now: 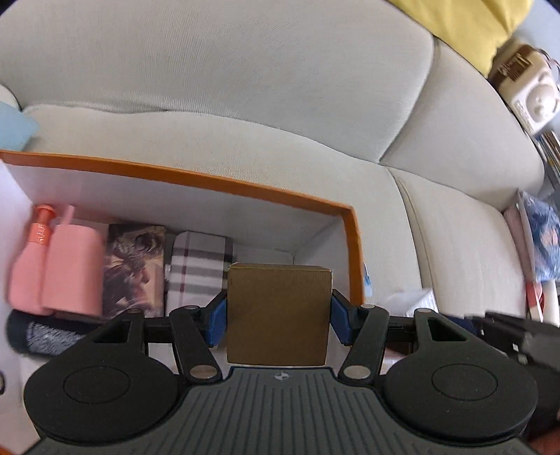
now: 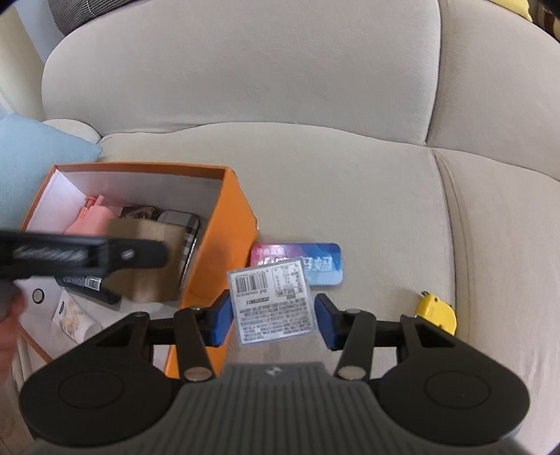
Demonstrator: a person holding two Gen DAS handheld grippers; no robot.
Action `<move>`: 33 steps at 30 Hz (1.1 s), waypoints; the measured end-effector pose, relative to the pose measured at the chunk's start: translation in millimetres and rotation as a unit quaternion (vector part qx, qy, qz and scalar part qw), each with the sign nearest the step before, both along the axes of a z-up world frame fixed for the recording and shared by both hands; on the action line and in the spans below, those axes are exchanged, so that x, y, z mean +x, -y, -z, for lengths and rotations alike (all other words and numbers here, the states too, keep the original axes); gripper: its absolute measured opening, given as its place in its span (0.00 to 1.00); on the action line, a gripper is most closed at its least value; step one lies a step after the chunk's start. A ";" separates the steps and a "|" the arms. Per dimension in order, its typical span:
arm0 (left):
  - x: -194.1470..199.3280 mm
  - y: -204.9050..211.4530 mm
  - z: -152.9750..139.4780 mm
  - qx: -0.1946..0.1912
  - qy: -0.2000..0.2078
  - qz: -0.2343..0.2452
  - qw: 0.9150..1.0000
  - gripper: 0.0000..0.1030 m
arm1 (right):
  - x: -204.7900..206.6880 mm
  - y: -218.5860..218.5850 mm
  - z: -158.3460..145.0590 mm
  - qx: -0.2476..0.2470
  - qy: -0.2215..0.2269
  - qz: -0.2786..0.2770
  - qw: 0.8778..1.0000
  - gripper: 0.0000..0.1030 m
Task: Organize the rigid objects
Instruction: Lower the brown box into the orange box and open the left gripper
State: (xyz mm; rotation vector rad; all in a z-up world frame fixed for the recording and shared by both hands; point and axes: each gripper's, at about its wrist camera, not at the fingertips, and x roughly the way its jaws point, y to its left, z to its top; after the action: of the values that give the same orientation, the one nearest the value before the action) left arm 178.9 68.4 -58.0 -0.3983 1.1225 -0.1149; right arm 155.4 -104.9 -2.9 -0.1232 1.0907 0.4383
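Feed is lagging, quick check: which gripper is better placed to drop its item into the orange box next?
Left. The left gripper holds the brown box over the open orange box, beside the plaid case. The right gripper holds its labelled packet outside the rim, over the sofa.

**Pale sofa in soft daylight**

A light grey-beige sofa fills both views — plump back cushions at twelve o'clock, seat cushions below them, a stitched seam dividing the seats toward three o'clock. The fabric looks finely woven and slightly creased where back meets seat. Even, diffuse light falls across it, with only faint shadows in the folds. A pale blue cushion rests at nine o'clock in the right wrist view. A mustard-yellow cushion sits at one o'clock in the left wrist view — beside it, at two o'clock, a blurred pile of clutter on the sofa's far end.
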 end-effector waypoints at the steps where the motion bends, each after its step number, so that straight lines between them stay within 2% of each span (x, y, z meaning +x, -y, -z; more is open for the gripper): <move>1: 3.5 -0.7 3.0 -0.004 -0.002 -0.002 1.000 0.65 | 2.0 -1.6 1.3 -0.002 0.000 -0.001 1.000 0.50; 6: 23.1 -1.4 20.7 -0.023 -0.022 0.001 0.999 0.65 | 12.0 -3.1 7.2 -0.004 -0.006 -0.002 1.000 0.50; 14: 44.4 10.6 33.1 -0.004 -0.036 0.021 0.999 0.66 | 20.2 -2.9 12.5 -0.006 -0.014 0.001 1.000 0.50; 21: 45.7 11.3 36.0 -0.007 -0.037 0.021 0.999 0.68 | 19.6 -1.2 12.5 -0.005 -0.018 -0.001 1.000 0.50; 25: 40.1 3.7 31.8 -0.027 -0.032 0.015 0.999 0.73 | 16.9 -0.6 8.5 -0.007 -0.013 -0.002 1.000 0.50; 27: 35.1 0.0 26.5 -0.033 -0.023 0.018 0.999 0.73 | 14.5 1.6 7.3 -0.007 -0.011 -0.001 1.000 0.50; 29: 30.5 -0.2 21.3 -0.027 -0.025 0.033 0.999 0.67 | 11.6 0.7 5.6 -0.009 -0.008 -0.002 1.000 0.50; 31: 24.4 0.9 19.0 -0.009 -0.035 0.053 0.998 0.44 | 9.3 0.0 4.4 -0.010 -0.008 -0.005 1.000 0.50; 33: 18.1 3.6 19.9 0.014 -0.045 0.070 0.996 0.39 | 8.4 -2.2 2.6 -0.010 -0.007 -0.010 1.000 0.50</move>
State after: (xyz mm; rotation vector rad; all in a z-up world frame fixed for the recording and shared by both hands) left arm 197.0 64.7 -77.9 -0.3027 1.2397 -0.2063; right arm 163.8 -102.7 -5.5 -0.1495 1.1079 0.4459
